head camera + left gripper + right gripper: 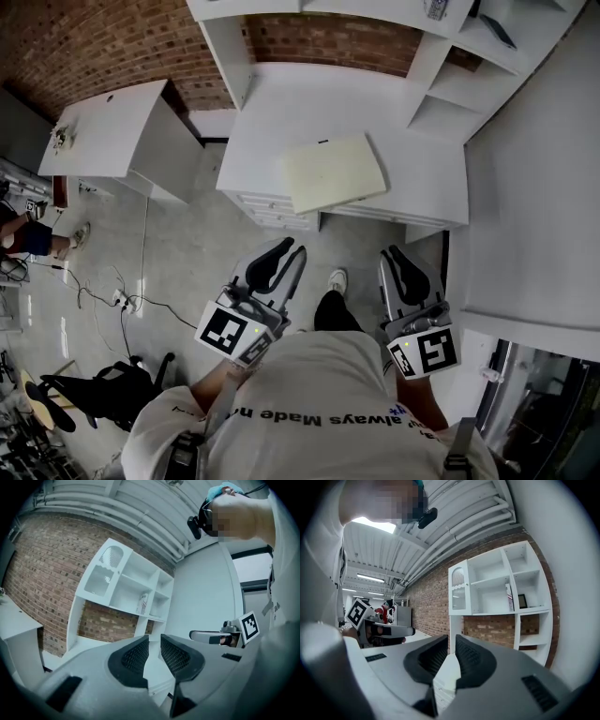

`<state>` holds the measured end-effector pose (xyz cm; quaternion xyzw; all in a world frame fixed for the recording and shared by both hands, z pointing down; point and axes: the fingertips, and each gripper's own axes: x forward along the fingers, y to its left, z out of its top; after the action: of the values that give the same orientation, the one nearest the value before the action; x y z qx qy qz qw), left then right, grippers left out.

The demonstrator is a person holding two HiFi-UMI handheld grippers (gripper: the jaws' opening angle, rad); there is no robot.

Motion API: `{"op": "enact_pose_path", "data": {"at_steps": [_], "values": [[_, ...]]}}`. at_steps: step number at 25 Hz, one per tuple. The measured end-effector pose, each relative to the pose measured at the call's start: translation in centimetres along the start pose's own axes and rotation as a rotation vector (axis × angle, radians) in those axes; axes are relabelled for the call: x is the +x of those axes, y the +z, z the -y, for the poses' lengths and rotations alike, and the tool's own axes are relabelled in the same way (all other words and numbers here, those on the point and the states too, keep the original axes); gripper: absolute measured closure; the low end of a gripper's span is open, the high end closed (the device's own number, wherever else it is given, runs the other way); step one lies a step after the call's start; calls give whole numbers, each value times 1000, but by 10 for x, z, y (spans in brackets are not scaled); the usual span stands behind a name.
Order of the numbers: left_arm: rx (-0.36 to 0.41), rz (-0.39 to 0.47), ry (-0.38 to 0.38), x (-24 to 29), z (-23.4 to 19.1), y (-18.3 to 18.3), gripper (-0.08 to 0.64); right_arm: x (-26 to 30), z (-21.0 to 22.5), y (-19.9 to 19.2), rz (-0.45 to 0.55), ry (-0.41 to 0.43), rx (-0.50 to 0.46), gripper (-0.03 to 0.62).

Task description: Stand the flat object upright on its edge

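A cream flat panel (335,172) lies flat on the white desk (281,112), one corner just over the front edge. Both grippers hang short of the desk, close to the person's body, above the floor. My left gripper (284,249) is shut with nothing between its jaws; it points up toward the shelf unit (126,585) in the left gripper view, where my left gripper (153,641) shows only a thin slit. My right gripper (393,253) is also shut and empty. The right gripper view has my right gripper (451,644) aimed at the shelves (501,583).
Drawers (277,208) sit under the desk front. A white shelf unit (469,66) stands at the desk's back right, a tall white surface (544,187) on the right. A second white table (112,127) is on the left. Cables (122,300) and a black chair base (89,389) lie on the floor.
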<state>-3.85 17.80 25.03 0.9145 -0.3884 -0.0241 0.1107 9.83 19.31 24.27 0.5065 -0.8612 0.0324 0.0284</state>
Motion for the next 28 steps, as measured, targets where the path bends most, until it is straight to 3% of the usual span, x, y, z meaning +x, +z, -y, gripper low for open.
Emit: {"op": "enact_pose_path", "data": {"at_steps": [15, 28], "values": [[-9, 10, 41, 142, -33, 16, 477, 76, 121, 11, -14, 59, -50, 541], [-20, -13, 57, 161, -55, 11, 477, 104, 128, 5, -47, 100, -74, 541]]}}
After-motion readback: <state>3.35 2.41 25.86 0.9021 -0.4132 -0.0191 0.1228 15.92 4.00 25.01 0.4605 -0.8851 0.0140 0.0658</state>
